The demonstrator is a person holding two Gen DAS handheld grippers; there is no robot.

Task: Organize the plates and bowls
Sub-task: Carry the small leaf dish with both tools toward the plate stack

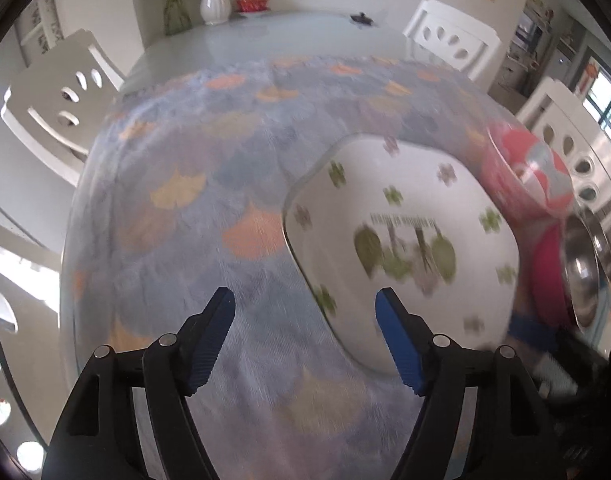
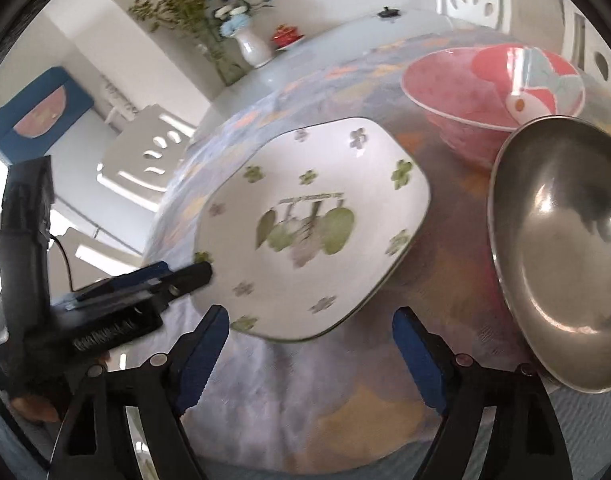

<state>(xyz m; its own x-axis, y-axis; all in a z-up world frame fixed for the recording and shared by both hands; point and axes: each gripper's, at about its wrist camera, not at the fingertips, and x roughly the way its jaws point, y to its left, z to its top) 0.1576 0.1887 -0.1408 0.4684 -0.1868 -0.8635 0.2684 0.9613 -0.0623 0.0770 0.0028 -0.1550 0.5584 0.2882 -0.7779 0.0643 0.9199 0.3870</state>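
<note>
A white square plate [image 1: 401, 232] with green leaf prints lies on the blue patterned cloth [image 1: 193, 184]; it also shows in the right wrist view [image 2: 305, 232]. A pink bowl [image 2: 493, 92] stands behind it and a steel bowl [image 2: 557, 248] to its right; both show at the right edge of the left wrist view, the pink bowl [image 1: 525, 168] above the steel bowl [image 1: 581, 276]. My left gripper [image 1: 305, 320] is open and empty at the plate's left edge; it also shows in the right wrist view [image 2: 177, 280]. My right gripper [image 2: 309, 340] is open and empty just before the plate.
White chairs [image 1: 53, 104] stand around the glass table [image 1: 265, 36]. A white vase with flowers [image 1: 214, 2] and a small red dish [image 1: 251, 2] sit at the far end. A small black object [image 1: 361, 19] lies on the far glass.
</note>
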